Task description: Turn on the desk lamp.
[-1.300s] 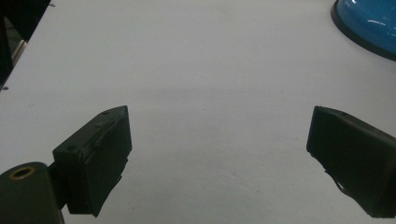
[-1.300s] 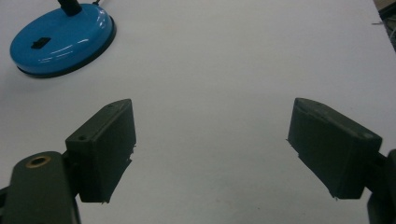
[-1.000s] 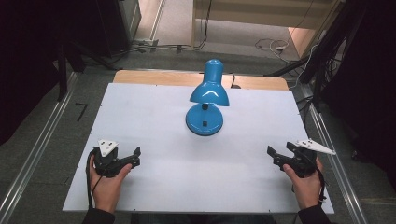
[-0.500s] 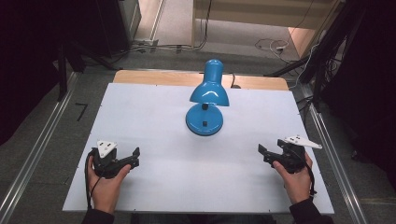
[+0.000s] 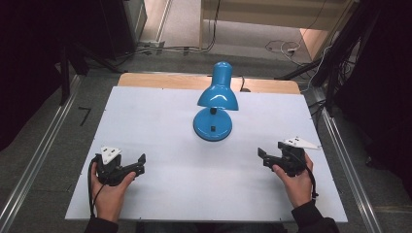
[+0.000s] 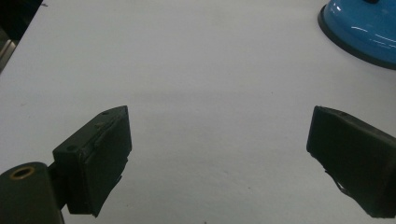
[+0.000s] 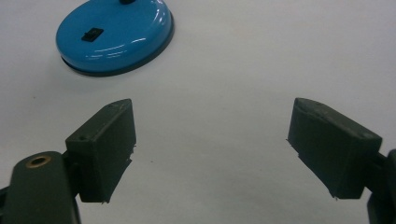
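Note:
A blue desk lamp stands at the table's middle back, its round base [image 5: 212,127] flat on the white top and its shade [image 5: 218,95] tilted down over it. My left gripper [image 5: 138,166] rests low at the front left, held by a hand, jaws pointing right. Seen from the left gripper view, this gripper [image 6: 219,126] is open over bare table, with the lamp base [image 6: 362,25] far off at the top right. My right gripper [image 5: 263,158] sits at the front right, pointing left. It stands open [image 7: 212,116] with nothing between its jaws; the lamp base [image 7: 114,35] lies ahead to the left.
The white table top [image 5: 160,121] has a wooden strip [image 5: 160,80] along its back edge. Metal rails [image 5: 34,160] run down both sides. Cables [image 5: 282,47] lie on the floor behind the table.
My right gripper has slid a little to the left, toward the lamp. The left gripper and the lamp have stayed put.

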